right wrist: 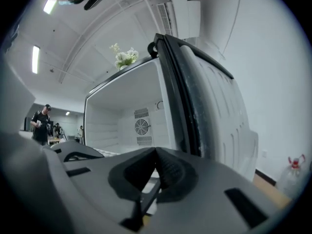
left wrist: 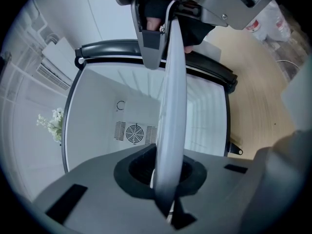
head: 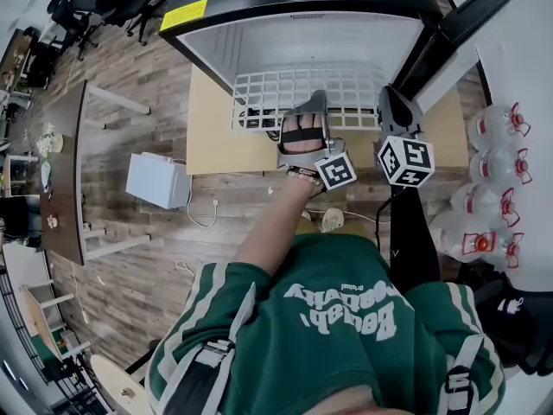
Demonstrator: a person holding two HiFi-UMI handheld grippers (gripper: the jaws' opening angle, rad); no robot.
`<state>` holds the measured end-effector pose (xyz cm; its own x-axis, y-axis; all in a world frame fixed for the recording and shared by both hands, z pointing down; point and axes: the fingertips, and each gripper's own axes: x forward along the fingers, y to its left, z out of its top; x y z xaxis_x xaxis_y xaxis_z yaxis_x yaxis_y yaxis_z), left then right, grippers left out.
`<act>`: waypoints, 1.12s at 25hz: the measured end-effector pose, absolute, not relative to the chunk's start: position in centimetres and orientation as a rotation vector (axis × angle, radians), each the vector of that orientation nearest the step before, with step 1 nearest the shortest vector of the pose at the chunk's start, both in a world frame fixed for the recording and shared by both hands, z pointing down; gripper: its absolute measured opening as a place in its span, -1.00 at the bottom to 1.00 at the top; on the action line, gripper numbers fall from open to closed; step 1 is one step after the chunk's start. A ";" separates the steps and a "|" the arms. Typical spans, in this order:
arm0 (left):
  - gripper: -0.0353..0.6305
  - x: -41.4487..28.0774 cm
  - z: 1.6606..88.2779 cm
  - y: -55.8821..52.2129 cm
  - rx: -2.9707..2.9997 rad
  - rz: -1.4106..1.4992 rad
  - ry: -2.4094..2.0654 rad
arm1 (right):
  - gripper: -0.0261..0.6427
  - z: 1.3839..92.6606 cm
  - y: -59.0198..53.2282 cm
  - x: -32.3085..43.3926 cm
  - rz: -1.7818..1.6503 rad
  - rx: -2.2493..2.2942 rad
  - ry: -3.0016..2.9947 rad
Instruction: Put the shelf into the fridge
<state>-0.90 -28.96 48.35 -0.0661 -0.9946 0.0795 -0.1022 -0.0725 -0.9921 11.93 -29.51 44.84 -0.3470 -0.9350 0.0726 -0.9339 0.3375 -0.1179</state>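
The white wire shelf (head: 298,93) lies flat in the mouth of the open fridge (head: 302,33), its back part inside and its front edge sticking out. My left gripper (head: 304,119) is clamped on that front edge. In the left gripper view the white shelf edge (left wrist: 174,106) runs straight up between the pads of my left gripper (left wrist: 165,179). My right gripper (head: 393,111) grips the same edge further right, and it shows at the bar's far end as the right gripper (left wrist: 155,43). In the right gripper view, my right gripper (right wrist: 153,177) has its jaws closed on a thin white strip.
The fridge door (head: 449,37) stands open on the right, close beside my right gripper. The fridge sits on a low wooden platform (head: 216,132). Several water bottles (head: 497,171) stand to the right, a white box (head: 157,180) on the floor to the left, and a dark table (head: 65,171) further left.
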 end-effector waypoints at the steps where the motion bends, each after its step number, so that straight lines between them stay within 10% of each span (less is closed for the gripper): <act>1: -0.81 -0.9 48.3 -29.0 -1.305 -1.269 1.299 | -0.91 44.7 -29.4 11.8 -0.181 -1.806 2.583; 28: -0.53 -0.7 51.1 -31.4 -1.374 -1.243 1.329 | -0.91 39.2 -27.7 12.9 0.101 -1.839 2.586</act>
<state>-0.69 -31.41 51.10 -0.0519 -0.9937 0.0996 -0.1665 -0.0898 -0.9819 12.93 -27.72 39.21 -0.3287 -0.9444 -0.0101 -0.9423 0.3272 0.0706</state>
